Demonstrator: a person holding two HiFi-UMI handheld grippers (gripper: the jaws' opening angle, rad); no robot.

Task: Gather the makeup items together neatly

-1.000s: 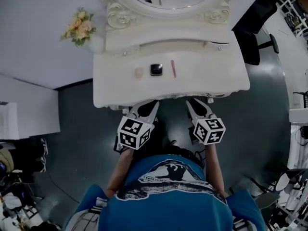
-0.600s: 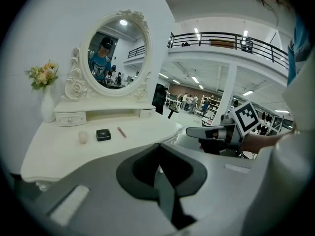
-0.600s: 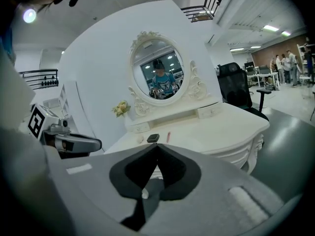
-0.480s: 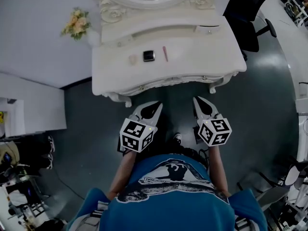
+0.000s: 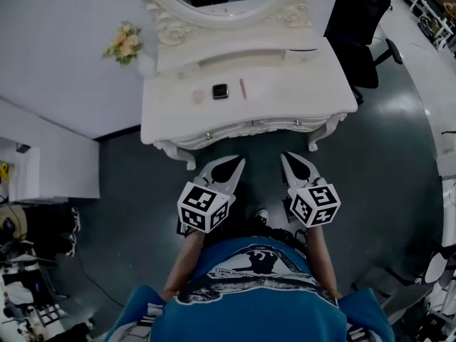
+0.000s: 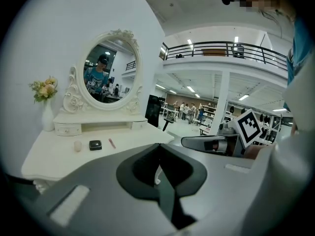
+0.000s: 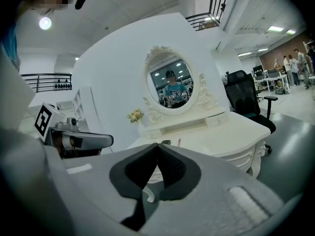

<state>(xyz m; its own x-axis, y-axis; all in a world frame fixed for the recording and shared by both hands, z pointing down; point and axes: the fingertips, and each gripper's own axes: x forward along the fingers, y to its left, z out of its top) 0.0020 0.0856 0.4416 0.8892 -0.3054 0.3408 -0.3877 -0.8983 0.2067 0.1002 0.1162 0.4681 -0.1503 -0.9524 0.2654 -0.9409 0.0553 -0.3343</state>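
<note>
Makeup items, three, in a short row on the counter top, left of its middle, close together but not touching:
- small pale round pot (image 5: 197, 95), leftmost;
- black square compact with a glossy lid (image 5: 220, 91), in the middle;
- slim pink stick (image 5: 242, 87), rightmost, lying flat with its length running front to back.

Support: white carved vanity counter (image 5: 306, 95) with a low drawer shelf at the back, under an oval mirror in a white ornate frame (image 5: 167, 27). A bunch of yellow and pink flowers (image 5: 126, 43) stands at the counter's back left corner. A black office chair (image 5: 356, 27) stands to the right.

Left gripper (image 5: 239, 161): jaws closed tip to tip, nothing between them. It hangs over the dark grey floor (image 5: 128, 177) in front of the counter, well apart from all three items and pointing toward them.

Right gripper (image 5: 286, 157): jaws closed, empty, beside the left one and equally clear of the counter.
</note>
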